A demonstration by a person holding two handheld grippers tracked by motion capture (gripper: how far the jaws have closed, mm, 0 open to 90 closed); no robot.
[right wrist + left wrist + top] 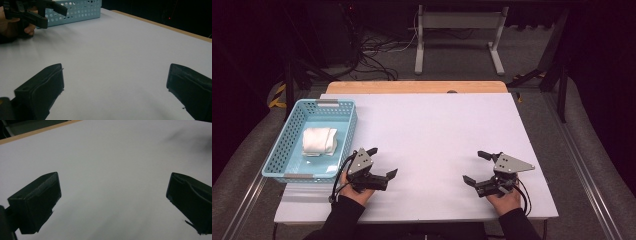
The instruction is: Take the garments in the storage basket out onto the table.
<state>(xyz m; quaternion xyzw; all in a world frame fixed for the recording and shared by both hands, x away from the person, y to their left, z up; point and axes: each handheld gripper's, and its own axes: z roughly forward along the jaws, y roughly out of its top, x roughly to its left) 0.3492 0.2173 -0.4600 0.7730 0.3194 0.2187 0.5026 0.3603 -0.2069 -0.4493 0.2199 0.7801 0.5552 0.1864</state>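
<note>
1. We hold the left gripper (382, 162) low over the white table (437, 130), just beside the near right corner of the blue basket (287, 145). Its jaws stand wide apart with nothing between them; in the left gripper view there is bare table between the two black tips.

2. We hold the right gripper (478, 167) well apart from it, over the near right part of the table. Its jaws are spread wide too, and nothing is caught in them.

3. Both pairs of tongs point inward toward the bare middle of the table. We judge this a resting stance: hands parted, jaws ready, neither reaching for anything just now.

4. The thing nearest our hands is the folded white cloth (319, 140), which lies inside the basket on its floor, roughly in the middle. The left gripper is near it but outside the basket wall, not touching.

5. The cloth looks folded into a thick, soft bundle, with a rounded fold along one side and layered edges toward the near end. It seems to lie flat and settled, so we judge it has been placed there.

6. The basket sits at the left edge of the table, its walls pierced with holes; the right gripper view shows part of that wall (77, 11) behind the left gripper (53, 12).
</note>
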